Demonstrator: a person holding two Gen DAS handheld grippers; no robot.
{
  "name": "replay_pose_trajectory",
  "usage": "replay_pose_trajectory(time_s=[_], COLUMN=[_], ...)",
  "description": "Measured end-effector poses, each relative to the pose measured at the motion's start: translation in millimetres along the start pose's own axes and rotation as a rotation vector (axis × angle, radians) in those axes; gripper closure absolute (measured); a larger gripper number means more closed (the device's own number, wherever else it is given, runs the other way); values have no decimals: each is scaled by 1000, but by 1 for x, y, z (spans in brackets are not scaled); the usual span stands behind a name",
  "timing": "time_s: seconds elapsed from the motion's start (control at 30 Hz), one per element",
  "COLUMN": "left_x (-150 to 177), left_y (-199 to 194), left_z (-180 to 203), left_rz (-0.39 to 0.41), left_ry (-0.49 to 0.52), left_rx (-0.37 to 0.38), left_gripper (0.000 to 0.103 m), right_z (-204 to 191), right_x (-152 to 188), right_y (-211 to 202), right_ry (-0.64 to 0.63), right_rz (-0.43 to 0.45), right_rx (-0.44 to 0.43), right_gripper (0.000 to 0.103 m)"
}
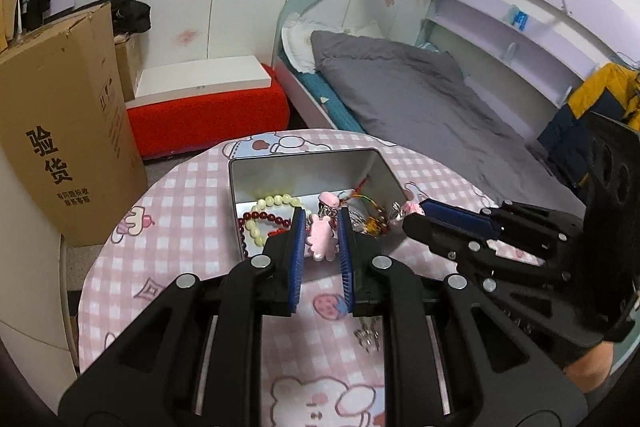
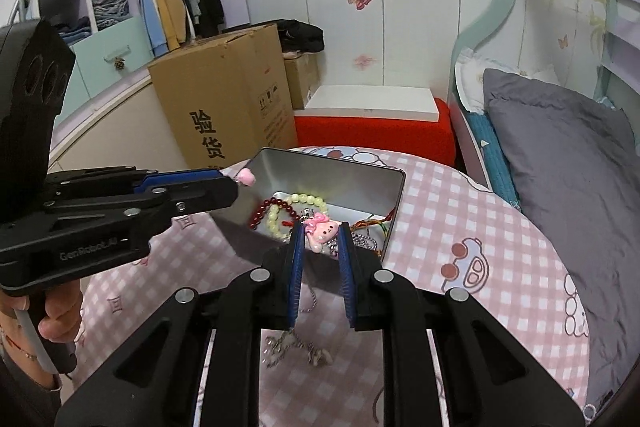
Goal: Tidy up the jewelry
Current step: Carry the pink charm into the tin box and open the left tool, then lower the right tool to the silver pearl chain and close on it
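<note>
Item: pink bunny charm (image 1: 320,241), glossy moulded resin, over the near edge of the open tin (image 1: 240,187). My left gripper (image 1: 320,227) is narrowed to a small gap and seems to pinch the charm's sides. My right gripper (image 2: 320,239), also above the tin's near edge, seems to grip a pink bow charm (image 2: 320,231) likewise. I judge both light, rigid, slick and chippable; best held across the flat body. Beaded bracelets (image 2: 280,211) lie inside the tin.
</note>
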State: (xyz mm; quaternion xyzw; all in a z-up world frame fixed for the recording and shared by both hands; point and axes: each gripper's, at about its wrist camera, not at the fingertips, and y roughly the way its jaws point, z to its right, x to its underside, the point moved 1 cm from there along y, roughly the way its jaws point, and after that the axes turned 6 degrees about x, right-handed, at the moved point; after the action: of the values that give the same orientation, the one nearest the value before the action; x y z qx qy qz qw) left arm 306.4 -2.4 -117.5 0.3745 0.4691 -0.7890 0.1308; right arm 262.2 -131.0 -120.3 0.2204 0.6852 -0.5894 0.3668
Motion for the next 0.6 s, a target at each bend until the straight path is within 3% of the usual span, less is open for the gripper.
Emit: replay_pose_trajectory(time_s=[0.6], left_x=[3], left_y=[30], left_z=[-8], left_rz=[-79], left_ry=[-27], left_rx=[-1], left_gripper=[86], right_z=[8], right_x=[4], right_y=[21], right_ry=[26], right_rz=[-37], right_rx=[8], right_gripper=[86])
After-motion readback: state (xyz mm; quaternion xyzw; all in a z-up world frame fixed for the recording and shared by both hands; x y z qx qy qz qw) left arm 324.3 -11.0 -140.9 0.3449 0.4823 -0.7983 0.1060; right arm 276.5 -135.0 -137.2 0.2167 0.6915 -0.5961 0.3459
